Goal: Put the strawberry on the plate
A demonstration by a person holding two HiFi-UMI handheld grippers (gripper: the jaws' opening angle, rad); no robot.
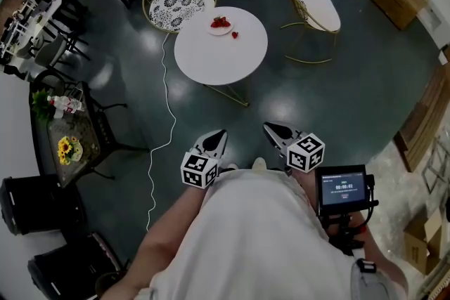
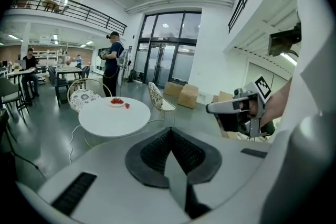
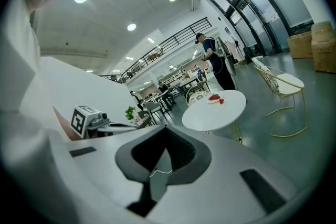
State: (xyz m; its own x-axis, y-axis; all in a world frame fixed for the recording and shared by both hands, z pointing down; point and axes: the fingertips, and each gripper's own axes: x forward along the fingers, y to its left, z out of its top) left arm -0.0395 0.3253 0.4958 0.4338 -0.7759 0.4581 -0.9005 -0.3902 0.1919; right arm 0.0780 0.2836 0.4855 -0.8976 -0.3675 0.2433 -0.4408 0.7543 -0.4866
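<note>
1. Both tools, the left hand-held gripper (image 1: 218,134) and the right hand-held gripper (image 1: 271,128), hang low before the person's body, well apart from the round white counter (image 1: 221,60). I judge the approach is not yet begun.
2. One loose strawberry (image 1: 235,34) lies on the counter just beside the plate (image 1: 223,32), which carries more red fruit.
3. Each has its jaws together, with nothing between them.

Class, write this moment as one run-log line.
left gripper: jaws shut, empty | right gripper: jaws shut, empty | strawberry: on table, beside plate
</note>
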